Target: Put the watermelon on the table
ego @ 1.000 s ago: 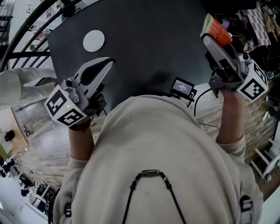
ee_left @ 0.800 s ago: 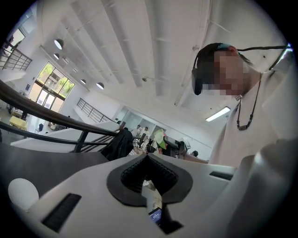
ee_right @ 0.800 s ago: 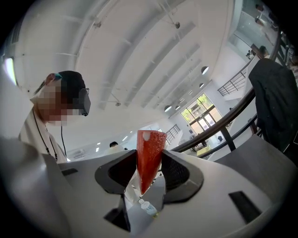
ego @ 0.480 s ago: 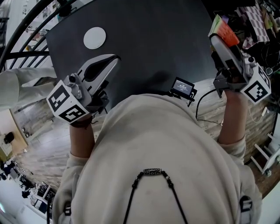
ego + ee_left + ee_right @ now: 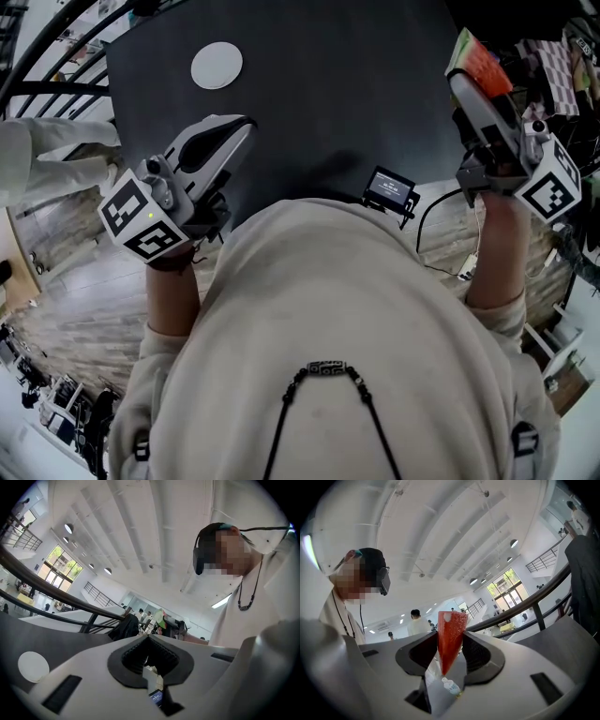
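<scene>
A watermelon slice [image 5: 480, 64], red with a green rind, is pinched upright between the jaws of my right gripper [image 5: 466, 81] at the right edge of the dark round table [image 5: 328, 84]. In the right gripper view the red wedge [image 5: 451, 620] stands between the two pads, and the right gripper [image 5: 450, 635] is shut on it. My left gripper [image 5: 246, 124] hovers over the table's near left part with its tips touching and nothing between them. In its own view the left gripper [image 5: 148, 637] has its tips together.
A white round disc [image 5: 217, 66] lies on the far left of the table, and the disc [image 5: 33, 666] also shows low left in the left gripper view. A small device with a lit screen [image 5: 391, 188] sits at the near table edge. Cluttered items [image 5: 553, 56] crowd the right side, and a dark railing [image 5: 37, 89] runs at the left.
My right gripper with the watermelon slice has drifted slightly up and right in the picture. The left gripper has shifted only a little. Both jaws stand as before.
</scene>
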The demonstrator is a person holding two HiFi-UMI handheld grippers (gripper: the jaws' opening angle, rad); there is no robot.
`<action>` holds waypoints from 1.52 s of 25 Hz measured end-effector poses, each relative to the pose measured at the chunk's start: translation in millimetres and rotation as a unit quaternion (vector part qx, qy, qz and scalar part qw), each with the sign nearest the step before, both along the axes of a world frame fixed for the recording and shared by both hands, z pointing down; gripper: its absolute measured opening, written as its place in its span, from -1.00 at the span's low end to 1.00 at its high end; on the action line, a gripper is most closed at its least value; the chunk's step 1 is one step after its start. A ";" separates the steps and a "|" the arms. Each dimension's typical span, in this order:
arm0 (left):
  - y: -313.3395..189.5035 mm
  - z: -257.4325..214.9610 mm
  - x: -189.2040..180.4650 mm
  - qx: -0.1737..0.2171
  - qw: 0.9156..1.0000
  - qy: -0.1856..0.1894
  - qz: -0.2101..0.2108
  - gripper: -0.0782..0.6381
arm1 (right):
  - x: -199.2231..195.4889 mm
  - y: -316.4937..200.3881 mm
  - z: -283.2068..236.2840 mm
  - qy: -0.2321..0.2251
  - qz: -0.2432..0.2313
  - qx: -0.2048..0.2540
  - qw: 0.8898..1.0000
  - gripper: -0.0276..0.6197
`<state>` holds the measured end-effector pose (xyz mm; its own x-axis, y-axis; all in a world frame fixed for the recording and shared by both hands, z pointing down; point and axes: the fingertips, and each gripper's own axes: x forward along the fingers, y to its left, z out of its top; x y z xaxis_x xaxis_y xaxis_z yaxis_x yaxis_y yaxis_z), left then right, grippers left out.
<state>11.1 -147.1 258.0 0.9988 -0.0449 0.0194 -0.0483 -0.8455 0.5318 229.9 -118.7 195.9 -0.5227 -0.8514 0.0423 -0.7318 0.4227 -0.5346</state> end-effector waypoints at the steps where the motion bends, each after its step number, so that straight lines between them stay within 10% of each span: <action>1: 0.4 0.6 -2.2 0.000 1.000 0.000 -0.002 -0.79 | -2.5 -1.0 -0.5 0.002 -0.003 -0.001 1.000 -0.36; 38: 17.2 59.7 -72.0 -0.090 0.987 0.011 -0.130 -0.79 | -82.8 -87.6 65.8 0.047 -0.145 -0.098 0.983 -0.36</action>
<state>-60.9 -129.9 317.7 0.9544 -0.2971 0.0294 -0.2381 -0.6983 0.6750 147.2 -206.2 261.7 -0.7280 -0.6382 0.2505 -0.6459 0.5158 -0.5629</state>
